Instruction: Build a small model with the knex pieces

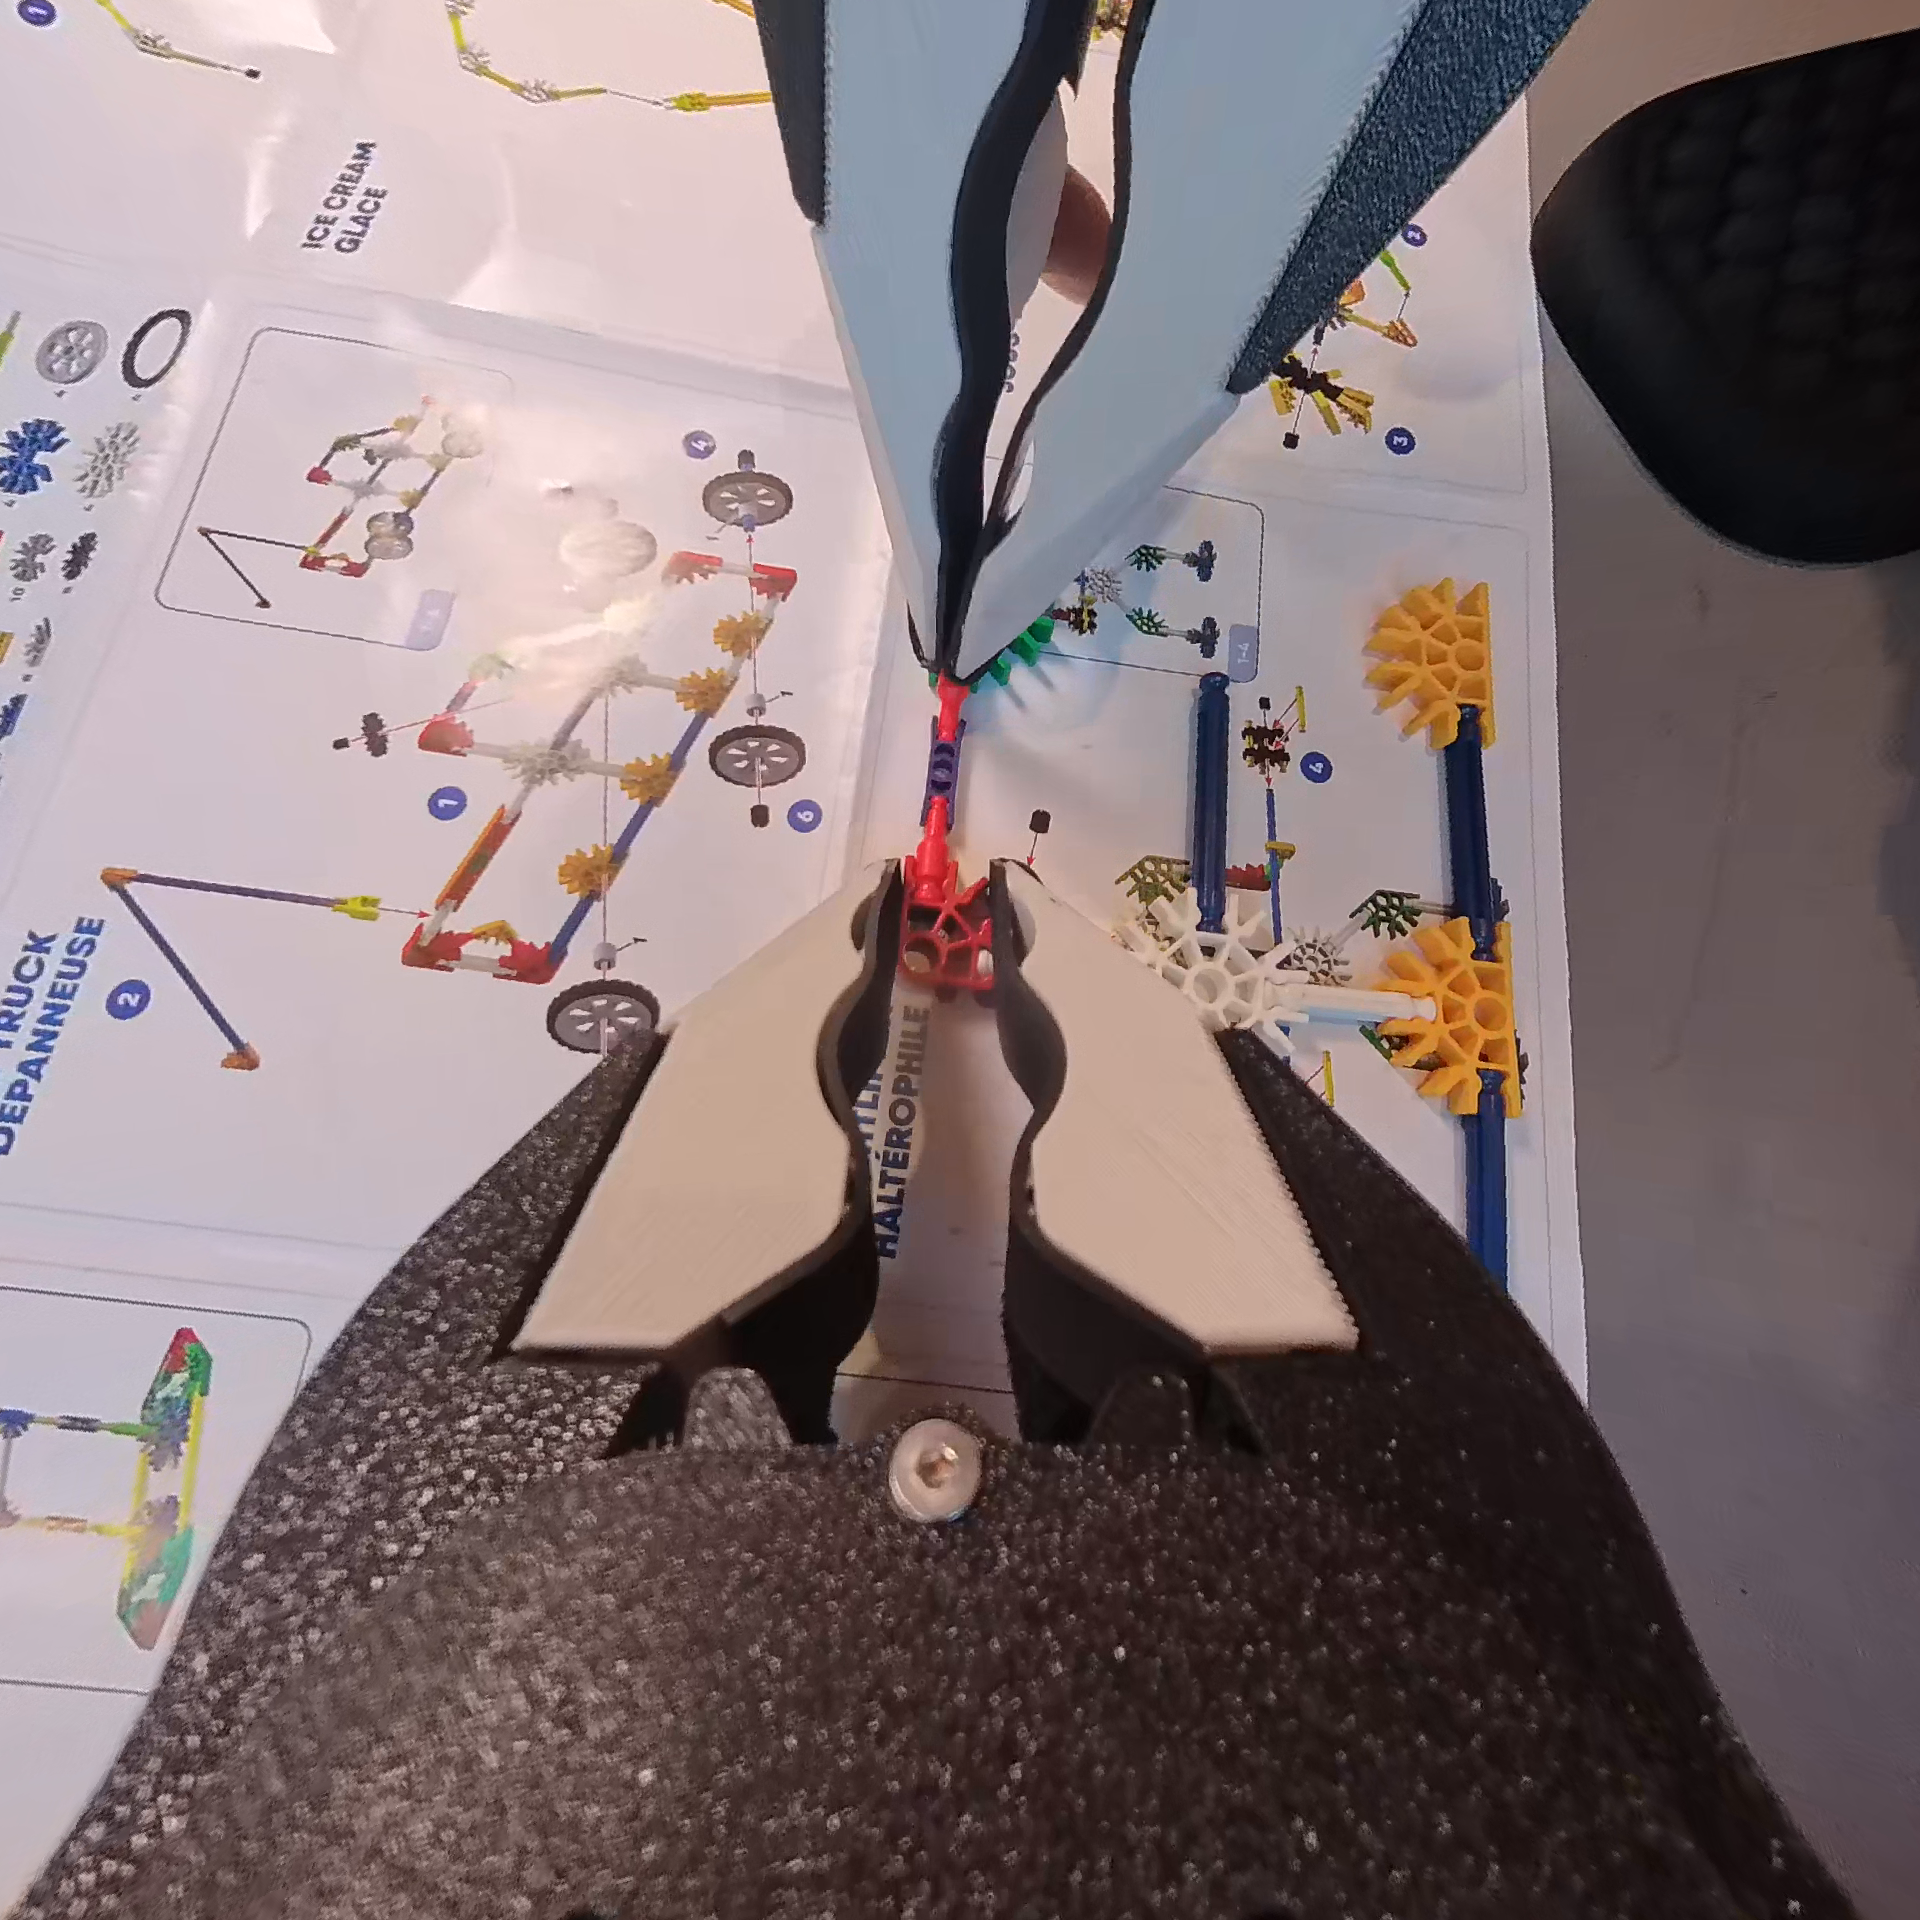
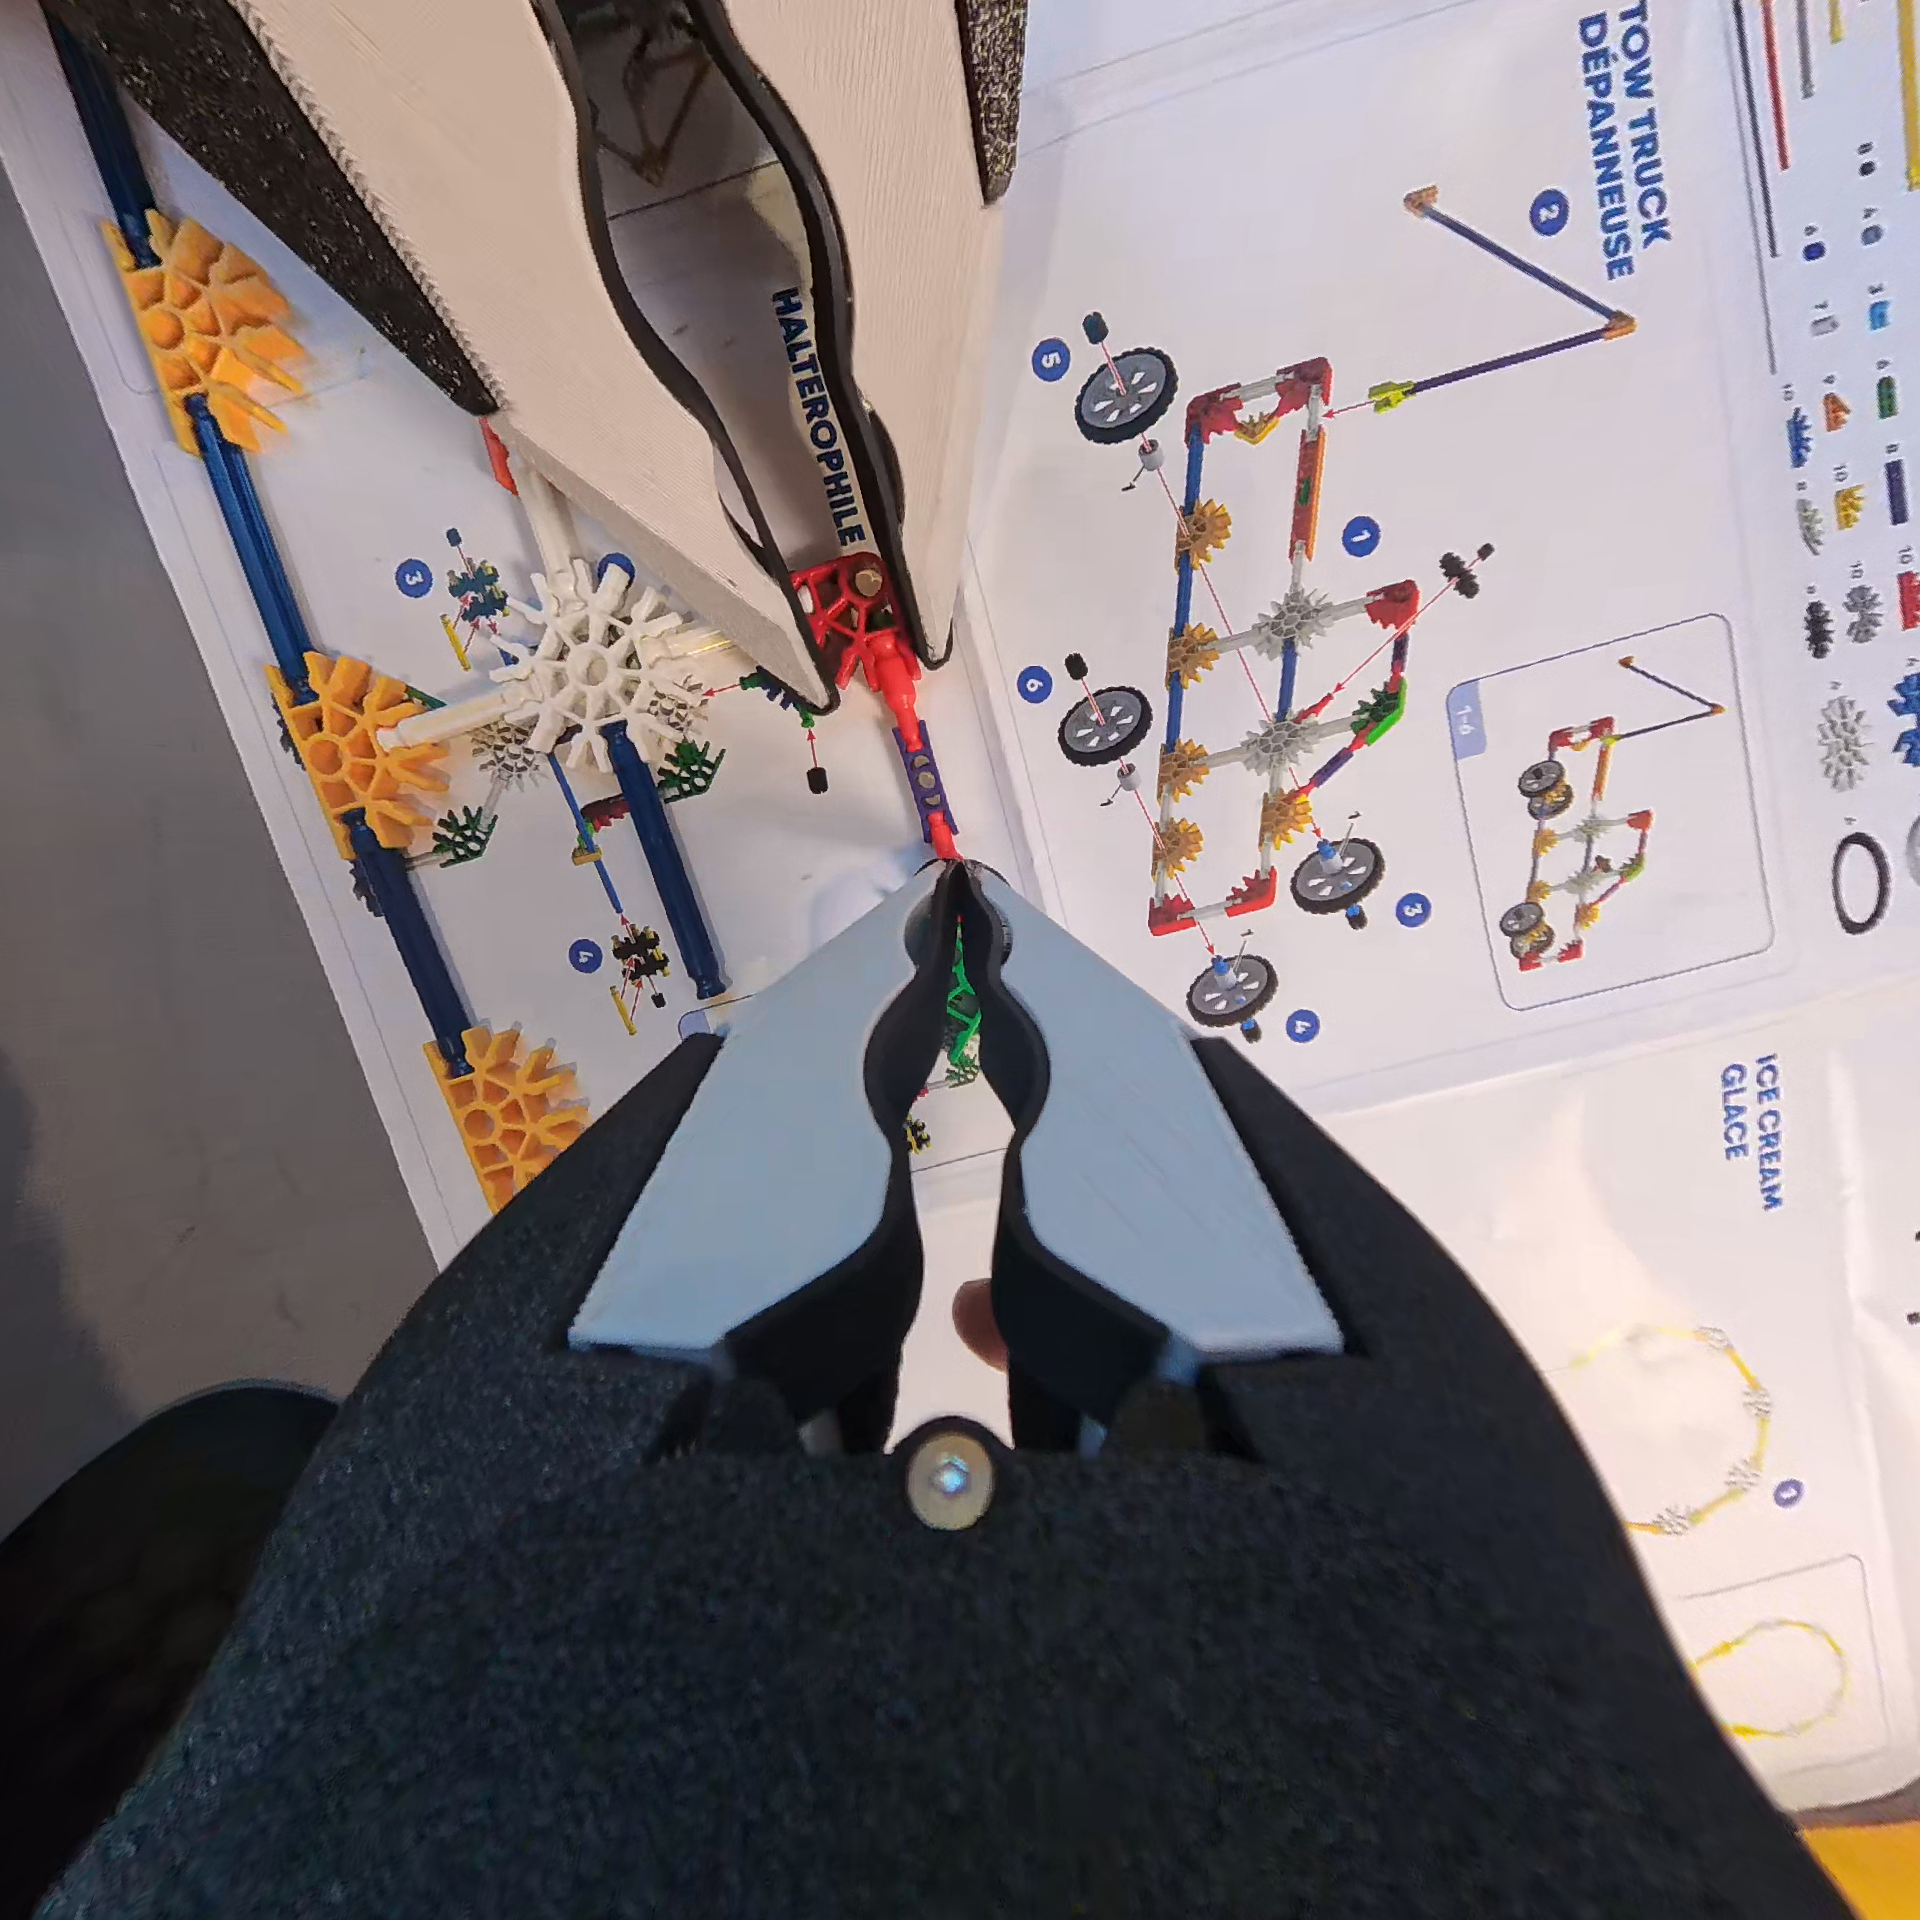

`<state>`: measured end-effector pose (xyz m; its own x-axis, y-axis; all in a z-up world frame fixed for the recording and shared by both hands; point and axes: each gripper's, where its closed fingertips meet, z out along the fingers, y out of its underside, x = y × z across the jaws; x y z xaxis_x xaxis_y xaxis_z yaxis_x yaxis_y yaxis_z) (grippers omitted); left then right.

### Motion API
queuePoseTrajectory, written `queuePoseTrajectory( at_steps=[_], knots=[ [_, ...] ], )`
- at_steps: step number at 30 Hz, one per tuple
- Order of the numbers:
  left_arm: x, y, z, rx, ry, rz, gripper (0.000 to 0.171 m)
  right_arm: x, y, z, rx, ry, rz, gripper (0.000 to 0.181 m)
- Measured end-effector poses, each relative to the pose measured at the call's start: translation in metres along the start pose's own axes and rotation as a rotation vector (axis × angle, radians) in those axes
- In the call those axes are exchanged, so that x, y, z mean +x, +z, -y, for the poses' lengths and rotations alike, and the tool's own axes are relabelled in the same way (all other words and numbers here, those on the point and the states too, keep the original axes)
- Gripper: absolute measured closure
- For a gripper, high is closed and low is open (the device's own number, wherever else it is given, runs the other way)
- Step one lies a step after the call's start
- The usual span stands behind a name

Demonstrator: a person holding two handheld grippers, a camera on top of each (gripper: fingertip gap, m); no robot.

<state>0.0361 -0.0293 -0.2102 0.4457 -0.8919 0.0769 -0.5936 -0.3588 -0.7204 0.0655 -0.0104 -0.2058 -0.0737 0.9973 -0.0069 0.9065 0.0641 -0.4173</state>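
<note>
Left wrist view: left gripper [image 1: 943, 883], beige fingers, is clamped on a red connector [image 1: 940, 935] at its tips. A red rod [image 1: 938, 831] runs out of that connector into a small purple connector [image 1: 943, 764], then a second short red rod end goes into the right gripper [image 1: 948, 665], blue-grey fingers, whose tips are pressed together on it. A green piece [image 1: 1023, 649] sits right behind the right gripper's tips; contact unclear. Right wrist view shows the same chain from the other end: right gripper [image 2: 951, 868] pinched on the red rod tip, purple connector [image 2: 923, 774] mid-span, red connector [image 2: 847, 613] locked between the left gripper's fingers [image 2: 873, 665]. The whole chain sits over a white instruction sheet [image 1: 312, 727] printed with build diagrams, which covers most of the table. Sheet's long edge runs along a grey table surface [image 1: 1714, 935]. Near that edge lies a built assembly: blue rods [image 1: 1470, 831] with yellow fan connectors [image 1: 1439, 655], plus a white snowflake connector [image 1: 1210, 977] on a white rod, just beside the left gripper's fingers. Dark rounded object [image 1: 1745, 312] at the far corner of the grey surface, can't tell what it is. A strip of yellow-orange surface [image 2: 1860, 1870] shows past the sheet at the bottom corner of the right wrist view.
</note>
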Motion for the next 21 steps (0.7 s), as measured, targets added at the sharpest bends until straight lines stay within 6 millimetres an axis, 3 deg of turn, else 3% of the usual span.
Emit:
queuePoseTrajectory(
  at_steps=[7, 21],
  knots=[
    [0.0000, 0.0000, -0.0003, 0.007, 0.006, 0.012, 0.157, 0.0015, -0.0016, 0.0000, -0.027, -0.018, 0.040, 0.181],
    [0.0001, -0.0001, 0.0000, 0.013, -0.009, -0.002, 0.157, 0.0014, -0.0008, -0.0054, -0.171, -0.213, -0.009, 0.181]
  ],
)
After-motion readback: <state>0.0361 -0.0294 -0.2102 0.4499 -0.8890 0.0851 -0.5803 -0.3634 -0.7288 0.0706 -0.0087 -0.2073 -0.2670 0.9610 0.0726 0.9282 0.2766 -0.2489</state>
